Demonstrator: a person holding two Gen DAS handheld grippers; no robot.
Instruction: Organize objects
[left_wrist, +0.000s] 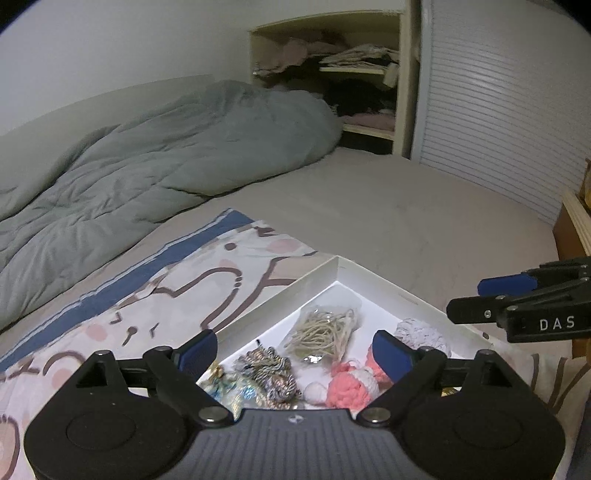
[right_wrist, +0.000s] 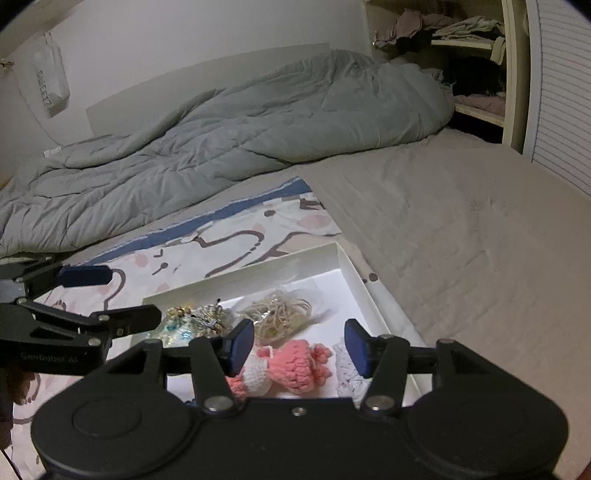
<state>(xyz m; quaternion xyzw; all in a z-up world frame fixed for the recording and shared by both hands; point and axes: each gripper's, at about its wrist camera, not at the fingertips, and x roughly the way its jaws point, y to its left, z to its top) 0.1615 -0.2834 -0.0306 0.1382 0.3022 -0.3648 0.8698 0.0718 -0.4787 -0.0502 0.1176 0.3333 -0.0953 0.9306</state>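
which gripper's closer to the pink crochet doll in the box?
Right, narrowly. The right gripper hangs over the pink crochet doll, jaws open and empty. The left gripper hovers beside it, more over the yarn bundle, also open and empty.

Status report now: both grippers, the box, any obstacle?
Left gripper open, empty; right gripper open, empty. Both above white box; pink crochet toy lies inside. Nothing in the way.

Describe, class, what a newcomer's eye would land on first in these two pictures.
The brightly lit white box on the patterned cloth draws the eye first, with a pink crocheted toy near its front and a bag of beige cord behind. Beyond lies a rumpled grey duvet across the bed.
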